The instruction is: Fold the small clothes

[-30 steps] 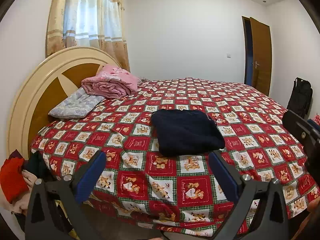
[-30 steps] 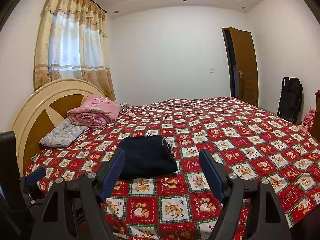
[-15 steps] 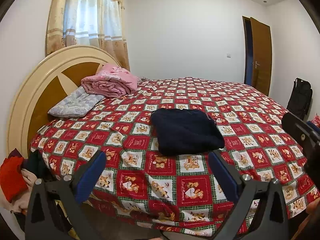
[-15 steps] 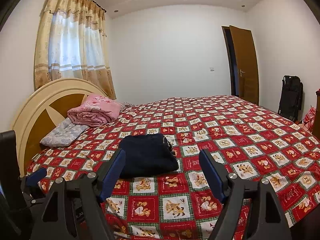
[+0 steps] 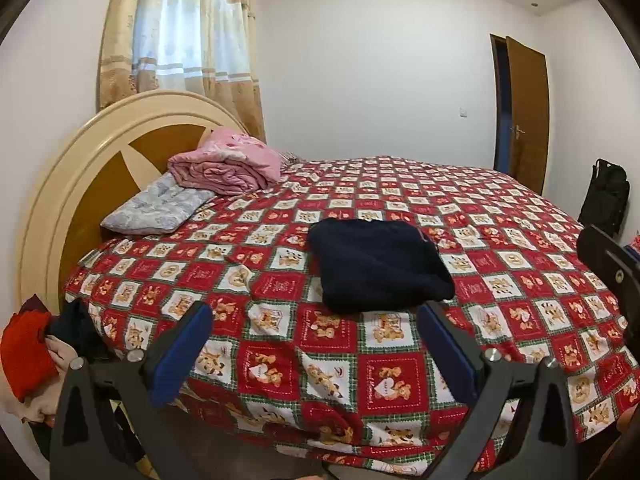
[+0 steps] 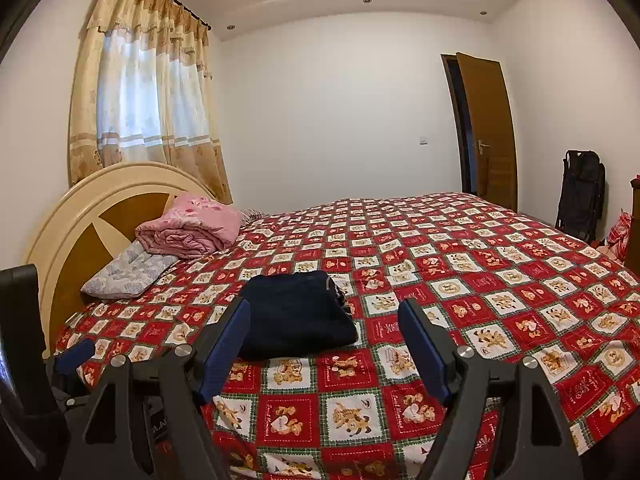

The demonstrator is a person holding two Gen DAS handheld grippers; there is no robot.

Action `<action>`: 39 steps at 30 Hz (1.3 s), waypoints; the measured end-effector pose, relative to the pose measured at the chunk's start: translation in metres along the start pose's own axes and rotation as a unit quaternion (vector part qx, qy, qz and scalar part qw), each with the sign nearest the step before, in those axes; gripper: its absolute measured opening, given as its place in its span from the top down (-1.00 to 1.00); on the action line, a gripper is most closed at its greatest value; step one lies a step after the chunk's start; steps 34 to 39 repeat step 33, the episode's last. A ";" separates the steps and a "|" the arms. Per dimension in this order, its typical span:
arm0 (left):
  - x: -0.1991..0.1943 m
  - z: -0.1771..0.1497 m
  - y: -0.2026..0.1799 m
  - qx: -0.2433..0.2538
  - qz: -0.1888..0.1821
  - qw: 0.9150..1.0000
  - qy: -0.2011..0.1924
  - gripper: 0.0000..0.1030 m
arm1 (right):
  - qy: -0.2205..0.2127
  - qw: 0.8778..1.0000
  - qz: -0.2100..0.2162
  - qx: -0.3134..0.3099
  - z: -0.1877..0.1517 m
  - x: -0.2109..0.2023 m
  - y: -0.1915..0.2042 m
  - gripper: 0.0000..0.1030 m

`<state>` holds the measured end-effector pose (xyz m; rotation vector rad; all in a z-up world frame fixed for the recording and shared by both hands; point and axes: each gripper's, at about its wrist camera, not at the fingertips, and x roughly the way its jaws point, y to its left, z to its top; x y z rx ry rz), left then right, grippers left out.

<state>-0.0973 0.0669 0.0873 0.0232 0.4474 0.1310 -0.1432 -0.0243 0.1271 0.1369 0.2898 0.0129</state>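
A dark navy garment (image 5: 376,264) lies folded into a neat rectangle on the red patterned bedspread (image 5: 280,364), near the bed's front edge. My left gripper (image 5: 316,320) hovers open just short of it, nothing between its blue pads. In the right wrist view the same folded garment (image 6: 296,314) sits ahead and slightly left of my right gripper (image 6: 324,312), which is also open and empty. The left gripper's body (image 6: 24,360) shows at that view's left edge.
A folded pink blanket (image 5: 228,166) and a grey pillow (image 5: 160,208) rest by the cream headboard (image 5: 80,168). Red and other loose clothes (image 5: 28,356) are piled left of the bed. A black bag (image 5: 606,196) stands by the right wall, near the brown door (image 5: 526,112).
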 end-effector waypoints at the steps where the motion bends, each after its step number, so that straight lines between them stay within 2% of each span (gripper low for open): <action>1: 0.000 0.000 -0.001 0.002 0.002 1.000 -0.002 -1.00 | -0.001 1.000 0.000 0.000 0.000 0.000 0.001 -0.50; 14: -0.002 0.006 0.001 -0.004 0.007 1.000 -0.013 -1.00 | -0.008 1.000 -0.005 -0.001 -0.001 -0.004 0.004 -0.50; 23: -0.003 0.006 0.000 -0.009 -0.021 1.000 -0.011 -1.00 | -0.007 1.000 -0.006 -0.002 -0.003 -0.006 0.009 -0.50; 39: -0.002 0.006 -0.004 0.000 -0.008 1.000 -0.010 -1.00 | -0.006 1.000 -0.006 0.002 -0.004 -0.005 0.006 -0.50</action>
